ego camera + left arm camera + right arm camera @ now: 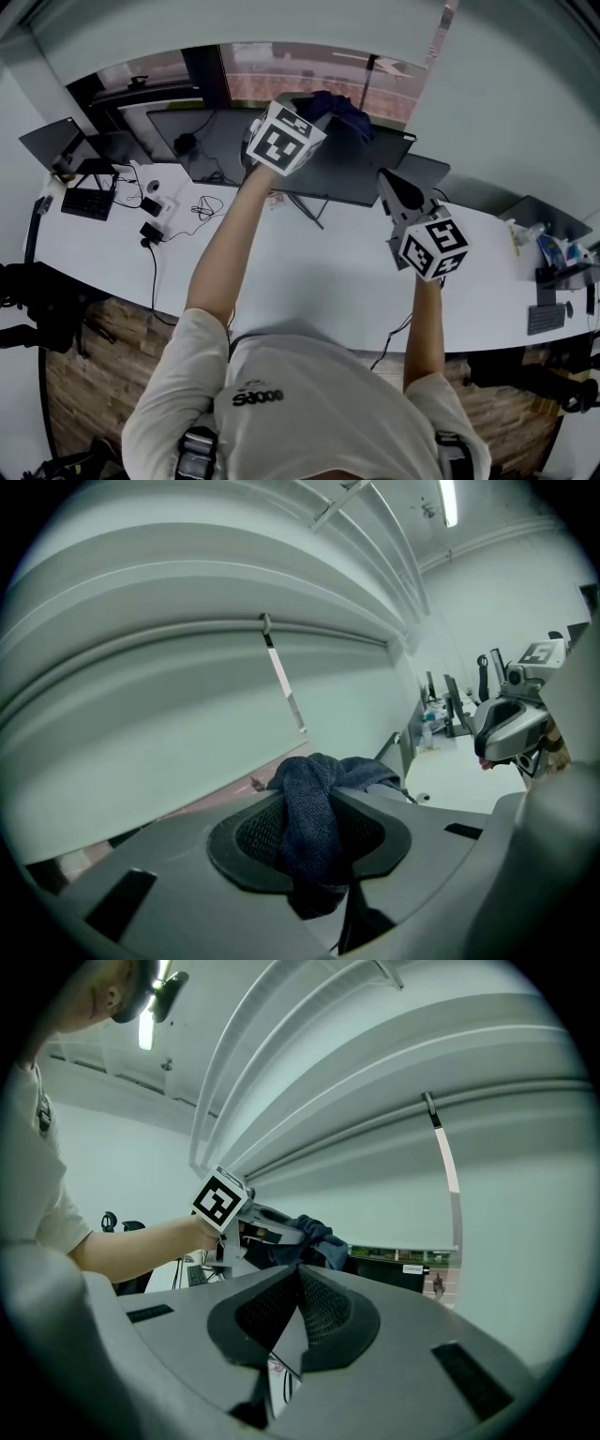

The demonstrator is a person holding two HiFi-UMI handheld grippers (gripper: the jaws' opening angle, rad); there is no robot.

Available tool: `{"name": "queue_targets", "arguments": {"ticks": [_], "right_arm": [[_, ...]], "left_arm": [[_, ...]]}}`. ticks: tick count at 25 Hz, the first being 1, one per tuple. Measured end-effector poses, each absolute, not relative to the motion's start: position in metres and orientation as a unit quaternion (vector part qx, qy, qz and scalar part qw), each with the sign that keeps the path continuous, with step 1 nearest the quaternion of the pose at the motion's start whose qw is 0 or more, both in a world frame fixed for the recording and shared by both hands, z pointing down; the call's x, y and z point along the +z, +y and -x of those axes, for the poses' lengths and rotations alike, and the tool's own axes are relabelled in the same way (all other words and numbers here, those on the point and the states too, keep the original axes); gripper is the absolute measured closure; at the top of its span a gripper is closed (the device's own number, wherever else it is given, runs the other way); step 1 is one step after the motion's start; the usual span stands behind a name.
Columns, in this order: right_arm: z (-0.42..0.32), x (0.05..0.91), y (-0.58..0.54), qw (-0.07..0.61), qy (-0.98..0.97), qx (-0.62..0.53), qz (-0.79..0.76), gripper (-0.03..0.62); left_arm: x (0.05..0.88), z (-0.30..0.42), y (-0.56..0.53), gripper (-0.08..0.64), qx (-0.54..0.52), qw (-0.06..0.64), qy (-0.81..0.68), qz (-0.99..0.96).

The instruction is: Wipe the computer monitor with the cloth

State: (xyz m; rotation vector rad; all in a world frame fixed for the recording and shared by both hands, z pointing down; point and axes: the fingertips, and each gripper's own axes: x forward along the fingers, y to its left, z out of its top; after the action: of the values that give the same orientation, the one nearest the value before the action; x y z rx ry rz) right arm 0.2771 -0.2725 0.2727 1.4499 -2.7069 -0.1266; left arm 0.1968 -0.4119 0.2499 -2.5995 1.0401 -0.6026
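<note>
The dark blue cloth (343, 112) is bunched at the top edge of the computer monitor (352, 173), which stands at the back of the white bench (309, 277). The left gripper (314, 855) has its jaws clamped on a fold of the cloth. The right gripper (298, 1312) is held above the bench just beside the monitor's right end, its jaws pressed together with nothing between them.
</note>
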Motion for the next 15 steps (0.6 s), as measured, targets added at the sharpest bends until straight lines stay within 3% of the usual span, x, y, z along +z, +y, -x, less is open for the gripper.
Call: {"name": "queue_targets", "arguments": {"ticks": [15], "right_arm": [[-0.176,0.273,-0.296,0.044,-0.885,-0.027,-0.462,0.586]], "left_arm": [[0.247,-0.069,-0.438,0.433,-0.191,0.107,0.384,0.897]]}}
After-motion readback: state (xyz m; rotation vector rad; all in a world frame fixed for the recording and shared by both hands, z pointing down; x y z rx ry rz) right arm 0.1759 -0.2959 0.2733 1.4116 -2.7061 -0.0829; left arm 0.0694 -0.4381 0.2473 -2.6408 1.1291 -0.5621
